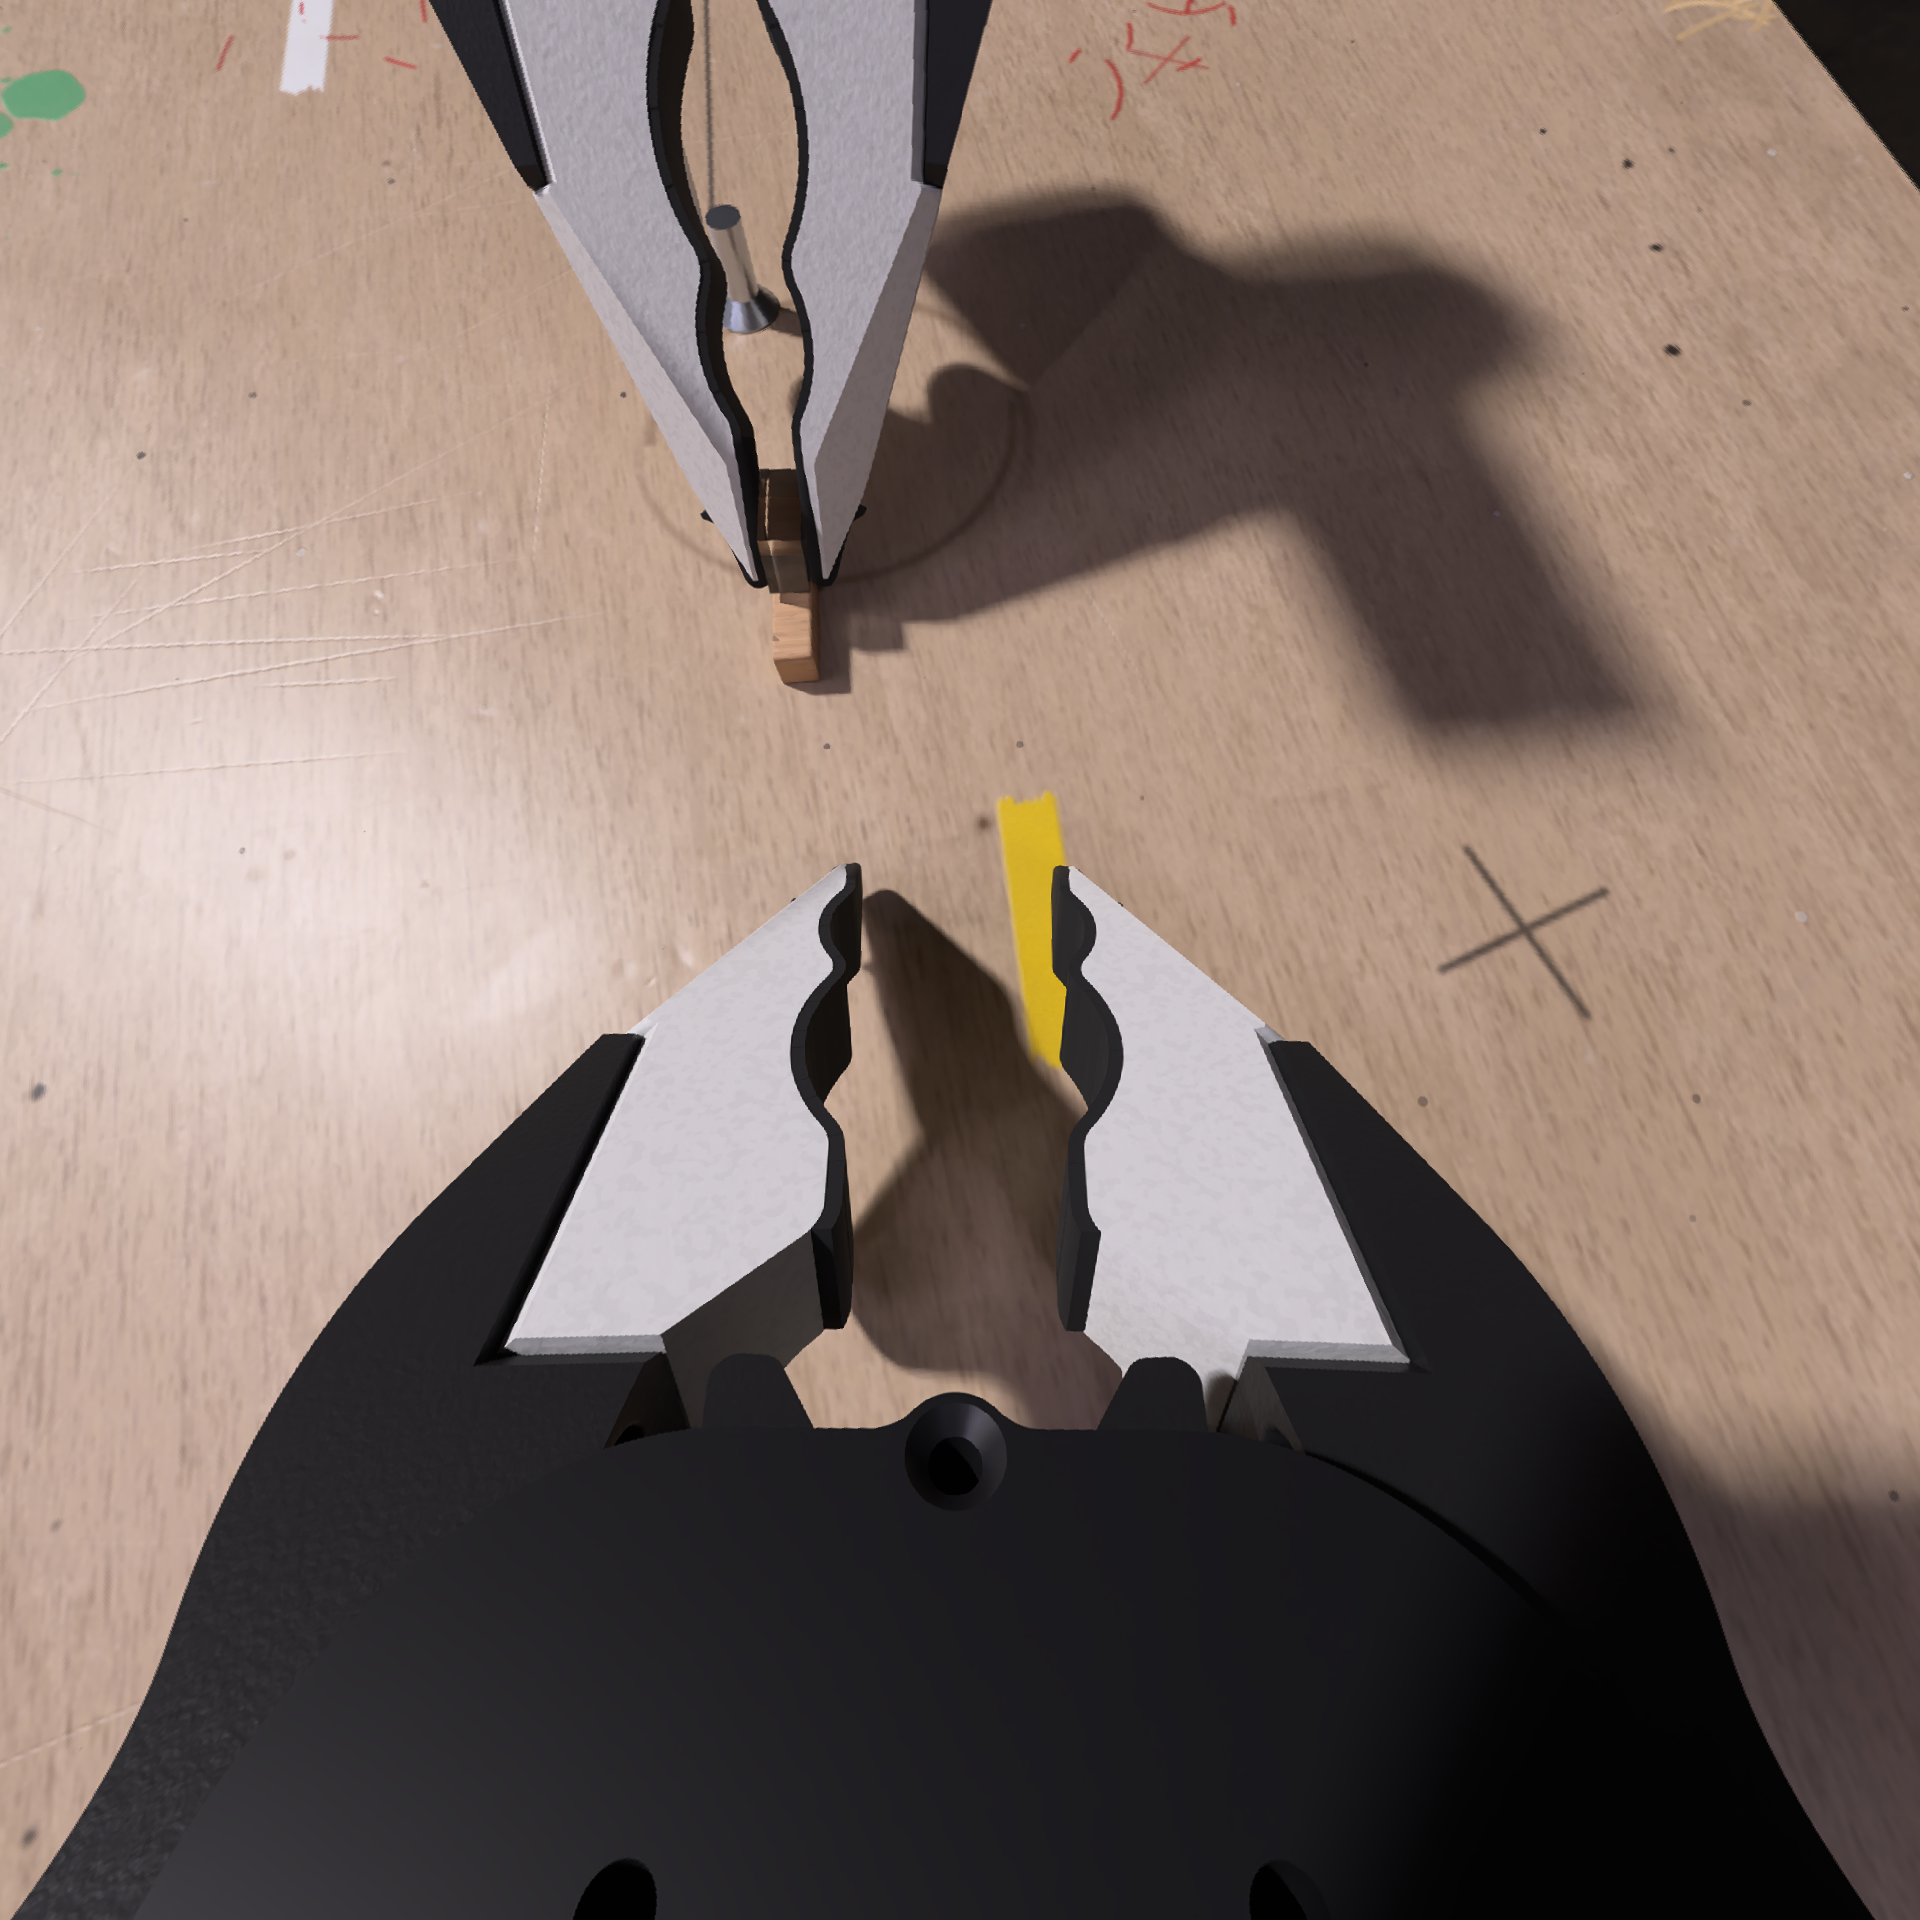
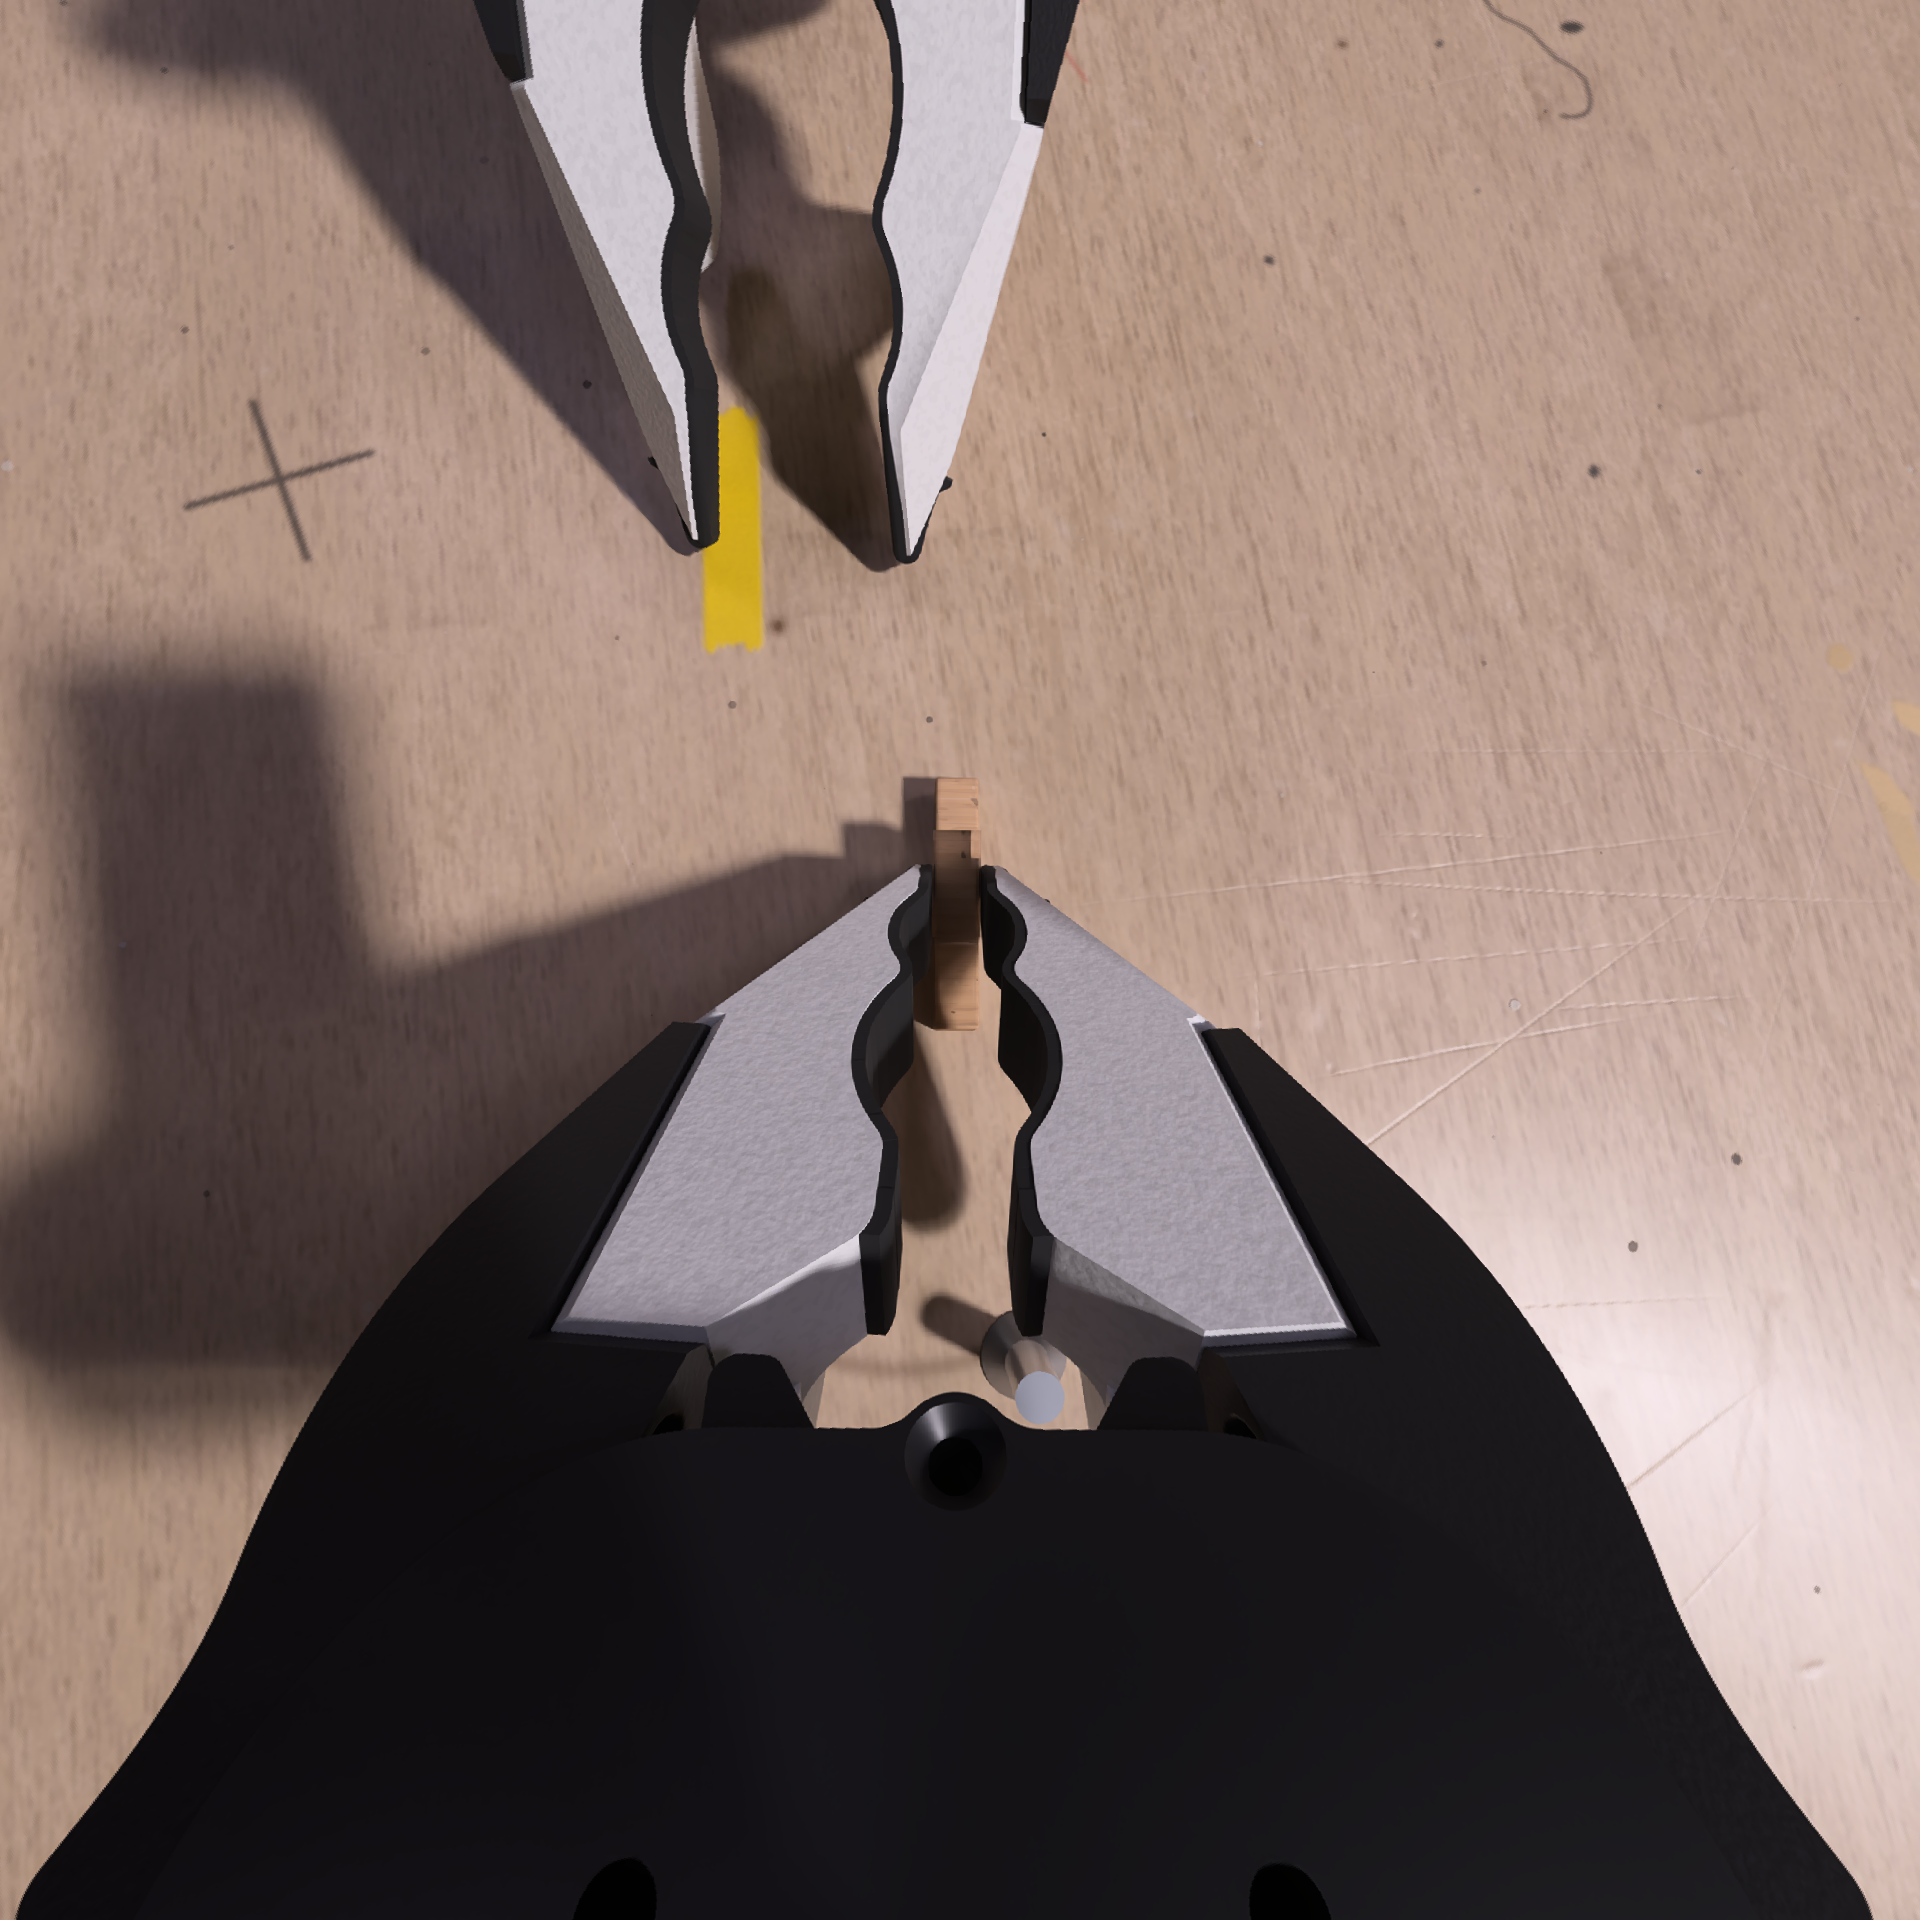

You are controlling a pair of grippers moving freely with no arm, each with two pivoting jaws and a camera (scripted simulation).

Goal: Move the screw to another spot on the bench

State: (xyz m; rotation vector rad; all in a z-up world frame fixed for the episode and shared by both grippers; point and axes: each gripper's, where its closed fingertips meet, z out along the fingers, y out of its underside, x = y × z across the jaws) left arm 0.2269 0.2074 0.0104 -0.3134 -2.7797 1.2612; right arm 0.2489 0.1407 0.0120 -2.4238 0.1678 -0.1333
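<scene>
The silver screw [image 1: 743,272] stands head down on the wooden bench [image 1: 312,831], shank up. It shows through the gap between the right gripper's fingers, untouched. In the right wrist view the screw [image 2: 1027,1374] sits far back between the fingers, near the gripper's base. My right gripper [image 2: 956,878] is shut on a small stepped wooden block [image 2: 956,816] that rests on the bench. The left wrist view shows the right gripper [image 1: 792,566] and the block [image 1: 796,644] too. My left gripper [image 1: 958,881] is open and empty, facing the right one, short of the block.
A yellow tape strip [image 1: 1027,883] lies by the left gripper's right finger, and also shows in the right wrist view [image 2: 734,582]. A pencil cross [image 1: 1522,930] is to the right of it. White tape [image 1: 307,47], a green paint spot [image 1: 42,99] and the bench edge [image 1: 1870,114] are far off.
</scene>
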